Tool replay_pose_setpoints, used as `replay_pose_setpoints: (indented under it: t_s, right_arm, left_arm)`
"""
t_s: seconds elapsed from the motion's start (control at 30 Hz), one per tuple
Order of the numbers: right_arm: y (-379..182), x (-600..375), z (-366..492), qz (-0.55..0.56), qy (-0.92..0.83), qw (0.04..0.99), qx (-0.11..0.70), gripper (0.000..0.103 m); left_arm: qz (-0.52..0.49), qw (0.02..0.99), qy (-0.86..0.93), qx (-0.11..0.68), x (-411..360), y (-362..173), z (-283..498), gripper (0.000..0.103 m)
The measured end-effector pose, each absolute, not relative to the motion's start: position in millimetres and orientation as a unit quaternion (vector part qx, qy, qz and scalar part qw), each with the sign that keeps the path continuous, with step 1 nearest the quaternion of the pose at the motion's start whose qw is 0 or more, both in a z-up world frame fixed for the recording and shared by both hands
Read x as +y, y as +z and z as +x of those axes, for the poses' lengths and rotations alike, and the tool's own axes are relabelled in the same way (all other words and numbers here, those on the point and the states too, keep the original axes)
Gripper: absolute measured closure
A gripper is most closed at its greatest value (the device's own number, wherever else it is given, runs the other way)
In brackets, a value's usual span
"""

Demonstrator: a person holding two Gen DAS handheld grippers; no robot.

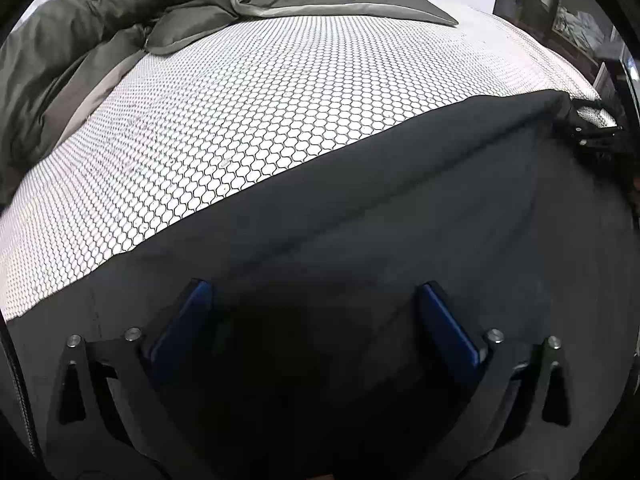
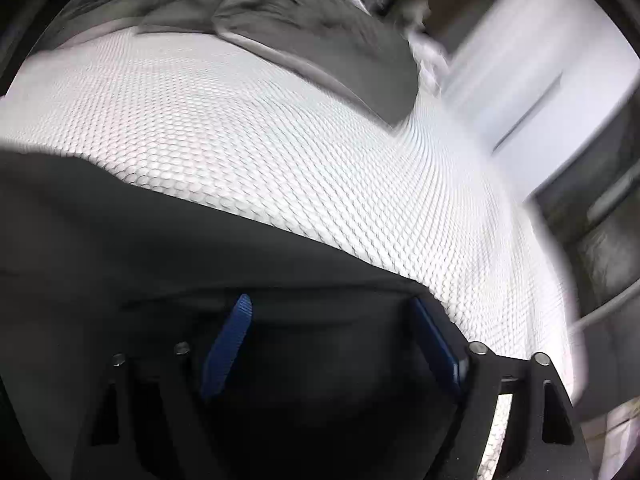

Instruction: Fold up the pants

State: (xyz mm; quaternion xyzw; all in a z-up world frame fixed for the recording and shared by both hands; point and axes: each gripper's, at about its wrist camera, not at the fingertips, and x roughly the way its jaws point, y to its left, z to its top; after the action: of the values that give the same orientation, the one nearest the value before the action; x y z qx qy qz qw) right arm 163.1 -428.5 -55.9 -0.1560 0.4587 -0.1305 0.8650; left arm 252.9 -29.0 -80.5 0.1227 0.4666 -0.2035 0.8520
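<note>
In the left wrist view, a crumpled olive-grey duvet (image 1: 92, 24) is heaped along the far left of the bed, with a matching flat pillowcase corner (image 1: 312, 4) stretching rightward across the top. Below them spreads the white bed cover printed with a black honeycomb pattern (image 1: 248, 120). The dark charcoal fabric pants (image 1: 400, 220) lie flat on that cover, filling the lower half of the view, their far edge running diagonally up toward the right. The left tongs (image 1: 316, 320) sit low over the pants with their blue-padded fingers (image 1: 184, 328) spread wide apart and nothing between them. At the far right edge of the pants, the black frame of the right tongs (image 1: 592, 136) shows against the fabric's corner, too small to tell more.

The right wrist view is blurred. The pants (image 2: 140, 232) occupy the left and lower part, lying on the honeycomb bed cover (image 2: 320, 140), which runs on to the right. The olive-grey duvet (image 2: 312, 36) lies at the top. The right tongs (image 2: 332, 320) stand wide, blue pads (image 2: 228, 352) well apart, poised over the pants' right-hand edge, gripping nothing. A pale wall (image 2: 520, 60) and dark furniture (image 2: 600, 240) lie at the far right.
</note>
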Motion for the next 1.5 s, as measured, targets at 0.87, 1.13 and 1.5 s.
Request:
replay_pose_setpoints:
  t_s: [0.87,1.13,1.5]
  right_arm:
    - [-62.9,-408.0,28.9,-0.128,-0.118,0.904,0.391,0.011]
    - [-34.1,-382.9,21.7,-0.082,-0.085,0.922,0.368,0.011]
    - [-63.7,-327.0,55.1,-0.122,-0.02,0.905,0.407,0.011]
  left_arm:
    - [0.063,0.897,-0.023,0.436,162.8,-64.5,141.9,0.009]
    - [0.049,0.914,-0.07,0.397,151.9,-34.7,130.5,0.022]
    - [0.082,0.892,-0.026,0.443,115.5,-61.9,206.8,0.067]
